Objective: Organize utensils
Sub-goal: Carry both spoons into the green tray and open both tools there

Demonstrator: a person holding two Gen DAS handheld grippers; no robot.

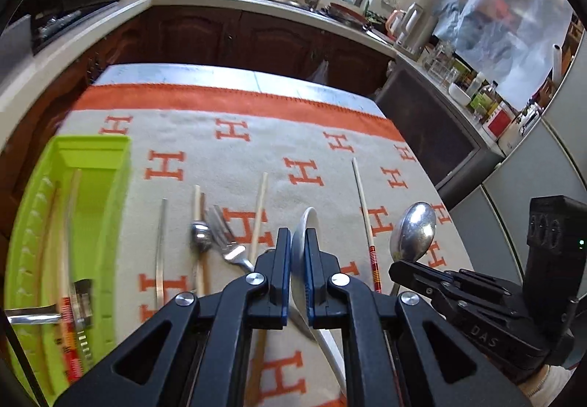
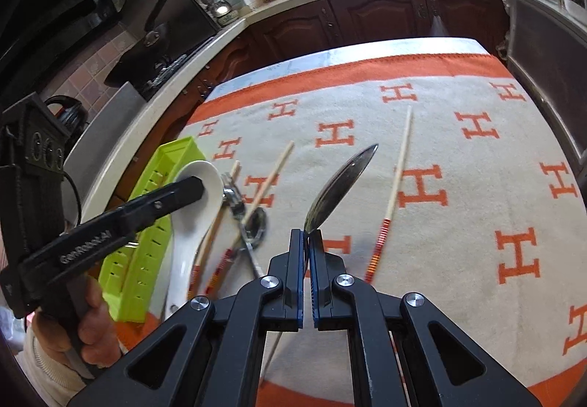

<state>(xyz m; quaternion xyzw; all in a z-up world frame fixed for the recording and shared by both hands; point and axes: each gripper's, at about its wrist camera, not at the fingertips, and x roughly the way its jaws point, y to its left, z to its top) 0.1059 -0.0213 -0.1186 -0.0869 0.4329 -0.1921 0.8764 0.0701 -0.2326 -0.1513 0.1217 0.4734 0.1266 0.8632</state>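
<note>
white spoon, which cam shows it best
The right wrist view: the white spoon shows side-on, bowl and handle, pinched by the left gripper. The left wrist view shows it edge-on, mostly hidden between that gripper's fingers.

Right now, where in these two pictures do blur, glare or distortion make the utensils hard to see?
Left wrist view: motion blur smears the green tray and the utensils inside it; glare sits on the metal spoon; the window is washed out white. Right wrist view: the small spoon and chopsticks beside the white ceramic spoon are blurred; the fisheye lens bends the cloth's edges.
</note>
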